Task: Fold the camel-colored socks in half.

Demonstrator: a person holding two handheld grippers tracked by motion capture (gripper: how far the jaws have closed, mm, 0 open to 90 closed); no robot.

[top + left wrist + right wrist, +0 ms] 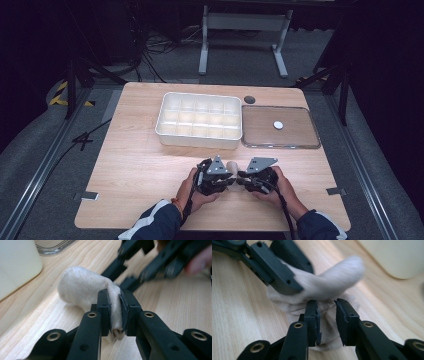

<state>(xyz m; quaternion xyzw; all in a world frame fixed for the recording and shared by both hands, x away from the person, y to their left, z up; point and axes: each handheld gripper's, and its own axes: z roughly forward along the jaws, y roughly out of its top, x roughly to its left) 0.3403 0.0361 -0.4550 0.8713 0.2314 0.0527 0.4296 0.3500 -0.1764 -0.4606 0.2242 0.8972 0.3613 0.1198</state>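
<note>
The sock [231,167], pale beige knit, lies on the wooden table [135,170] near its front edge, between your two grippers and in front of the white compartment tray [199,120] and the clear flat lid [280,127]. From the high view, you appear to be folding or rolling it.

In the left gripper view, your left gripper [115,311] is clamped on a fold of the soft, ribbed fabric, the rest bulging into a rounded lump.

In the right gripper view, your right gripper [326,306] stands narrowly apart over the cloth, its pads not pressing. Next, you likely need to close on that layer without dragging the held fold loose.
</note>
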